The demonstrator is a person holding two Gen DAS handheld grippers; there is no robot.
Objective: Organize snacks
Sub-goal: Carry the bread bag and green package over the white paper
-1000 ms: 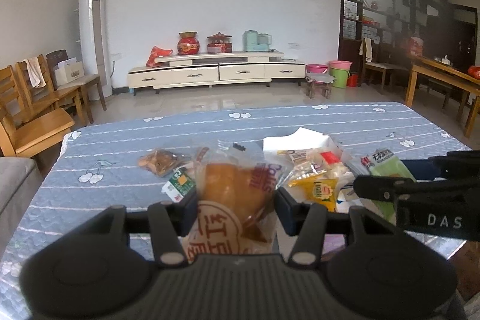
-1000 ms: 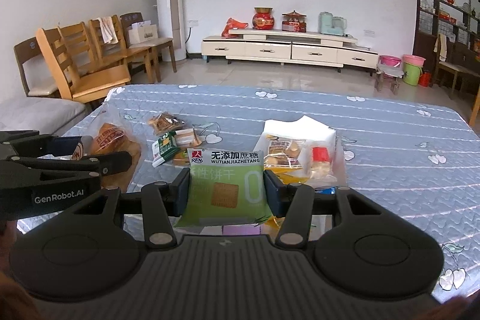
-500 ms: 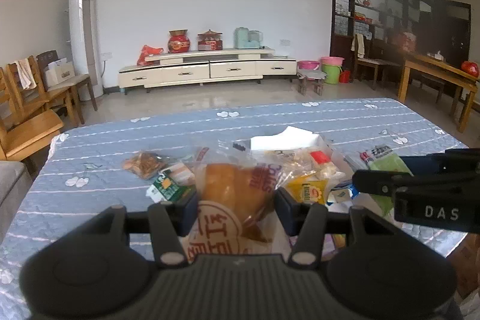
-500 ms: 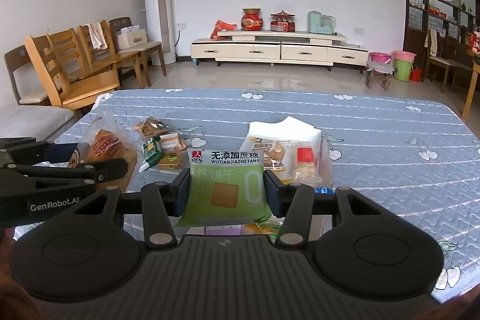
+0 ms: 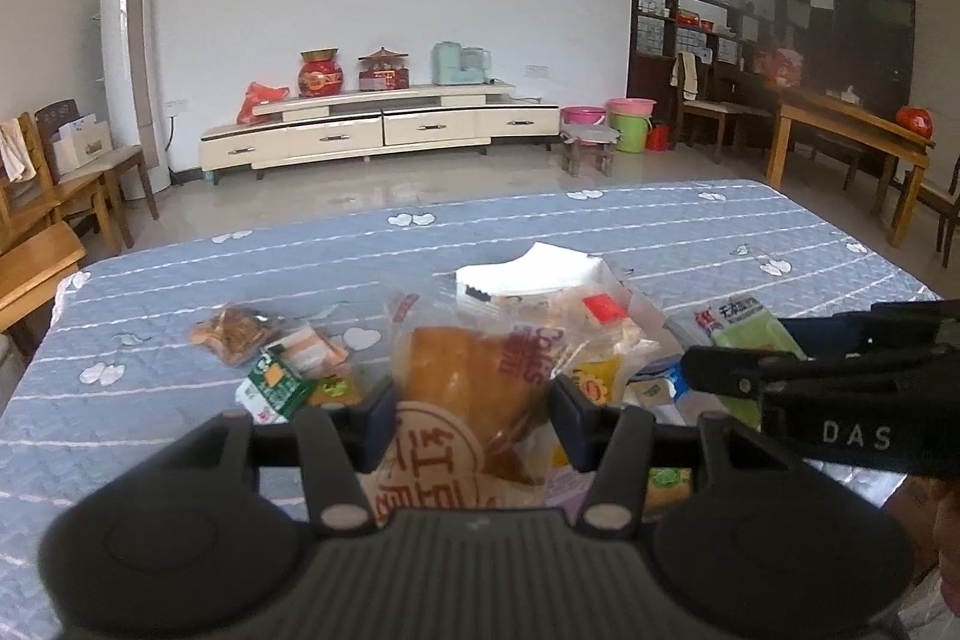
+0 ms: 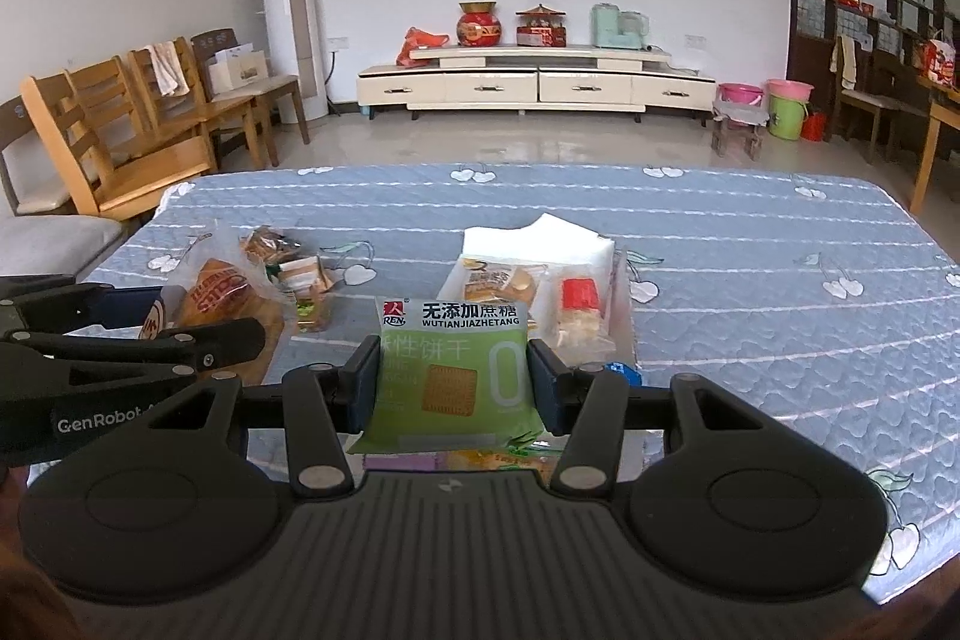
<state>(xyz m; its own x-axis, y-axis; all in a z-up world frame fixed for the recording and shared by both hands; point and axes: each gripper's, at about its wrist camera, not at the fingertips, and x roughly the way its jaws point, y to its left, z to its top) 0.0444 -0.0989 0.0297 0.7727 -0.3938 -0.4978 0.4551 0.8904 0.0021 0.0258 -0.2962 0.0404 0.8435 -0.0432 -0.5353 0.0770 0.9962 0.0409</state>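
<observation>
The desk (image 6: 750,232) is covered by a blue quilted cloth. A bread packet (image 5: 474,394) is clamped in the left claw (image 5: 471,421) above it. A green biscuit packet (image 6: 453,376) is clamped in the right claw (image 6: 453,385), beside the snack pile (image 6: 528,280).

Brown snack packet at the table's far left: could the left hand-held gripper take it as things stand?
Probably not yet: the left hand-held gripper is shut on the bread bag. The way to the brown snack packet looks otherwise free.
</observation>
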